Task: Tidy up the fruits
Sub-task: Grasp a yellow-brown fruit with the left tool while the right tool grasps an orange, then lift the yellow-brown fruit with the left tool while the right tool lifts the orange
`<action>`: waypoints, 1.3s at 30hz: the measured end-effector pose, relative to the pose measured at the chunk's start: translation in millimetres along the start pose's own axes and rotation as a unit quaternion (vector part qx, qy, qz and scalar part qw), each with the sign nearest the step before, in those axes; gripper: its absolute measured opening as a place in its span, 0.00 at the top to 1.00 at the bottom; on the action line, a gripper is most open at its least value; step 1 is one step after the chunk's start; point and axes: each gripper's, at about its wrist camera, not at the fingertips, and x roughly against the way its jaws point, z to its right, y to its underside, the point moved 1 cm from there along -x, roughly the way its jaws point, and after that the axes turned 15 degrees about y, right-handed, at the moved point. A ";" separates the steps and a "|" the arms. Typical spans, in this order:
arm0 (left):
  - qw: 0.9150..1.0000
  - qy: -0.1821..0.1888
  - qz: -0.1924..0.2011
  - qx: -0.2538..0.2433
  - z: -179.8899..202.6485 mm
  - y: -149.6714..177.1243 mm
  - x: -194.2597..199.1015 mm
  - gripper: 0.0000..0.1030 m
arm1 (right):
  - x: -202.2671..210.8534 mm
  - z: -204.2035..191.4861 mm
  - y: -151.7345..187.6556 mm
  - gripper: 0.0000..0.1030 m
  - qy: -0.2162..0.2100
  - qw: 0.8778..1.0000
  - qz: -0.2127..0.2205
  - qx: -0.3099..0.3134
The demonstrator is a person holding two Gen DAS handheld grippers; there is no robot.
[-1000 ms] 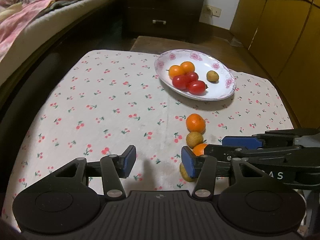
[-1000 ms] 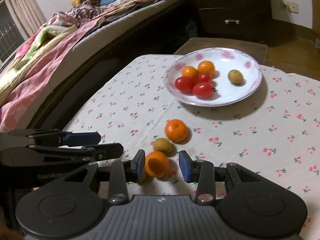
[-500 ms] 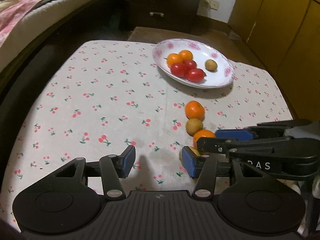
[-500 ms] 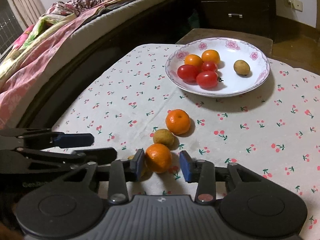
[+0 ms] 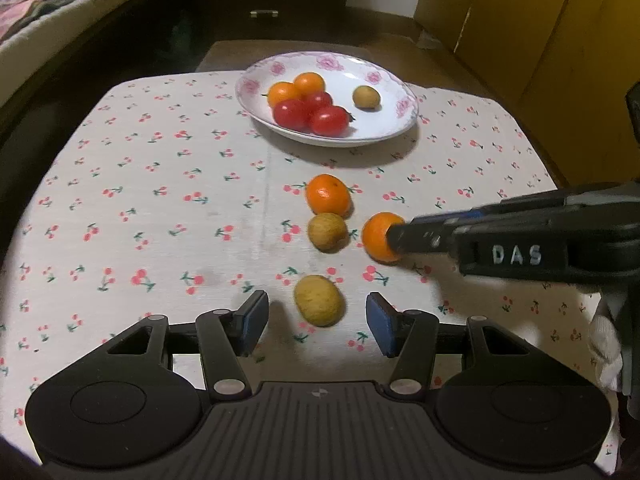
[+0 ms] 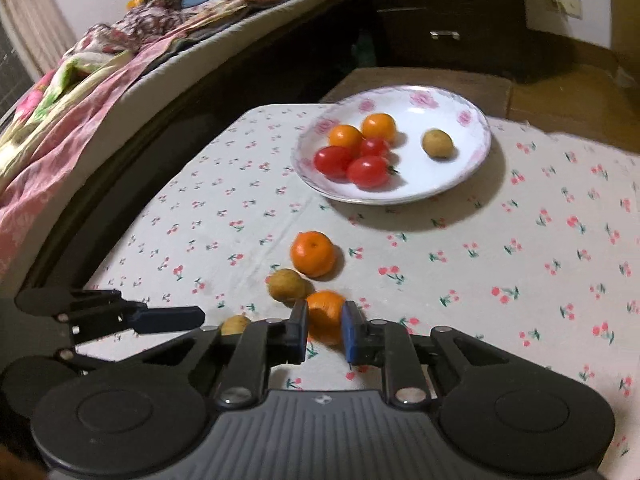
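A white floral plate (image 5: 384, 128) (image 6: 460, 176) at the far side of the table holds two small oranges, three red tomatoes and a brown fruit. On the cloth lie an orange (image 5: 328, 194) (image 6: 313, 253) and a brown fruit (image 5: 327, 231) (image 6: 286, 285). My right gripper (image 6: 324, 330) (image 5: 394, 236) is shut on a second orange (image 6: 325, 314) (image 5: 378, 236). My left gripper (image 5: 317, 320) is open, with a yellow-brown fruit (image 5: 319, 299) (image 6: 235, 325) between its fingers, not touching them.
The table has a cherry-print cloth (image 5: 160, 200). A bed (image 6: 80, 80) runs along the left side. A dark drawer unit (image 6: 448, 12) stands behind the table and wooden cabinets (image 5: 540, 40) to the right.
My right gripper closed on the orange and holds it. My left gripper moved right and forward, so the yellow-brown fruit now lies between its open fingers.
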 end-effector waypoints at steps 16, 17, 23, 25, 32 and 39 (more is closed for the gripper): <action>1.000 -0.011 -0.001 -0.012 2.2 1.8 -11.7 0.57 | -12.2 -9.7 1.7 0.42 0.011 1.000 0.006 0.028; 1.000 -0.010 0.000 -0.012 2.3 1.8 -11.8 0.58 | -13.7 -12.0 2.8 0.42 0.015 0.999 0.005 0.035; 1.000 -0.010 0.004 -0.010 1.6 0.1 -10.4 0.65 | -13.9 -13.2 2.7 0.49 0.025 0.999 0.009 0.039; 1.000 -0.008 0.005 -0.009 1.6 -0.5 -9.7 0.66 | -13.6 -11.6 2.4 0.49 0.026 0.999 0.007 0.036; 1.000 -0.006 0.011 -0.016 5.5 -1.7 -7.0 0.66 | -7.8 -9.1 -0.1 0.49 0.025 0.999 0.014 0.031; 1.000 -0.006 0.019 -0.012 4.5 -6.9 -4.3 0.66 | 3.5 -5.1 -5.4 0.49 0.024 0.999 0.033 0.021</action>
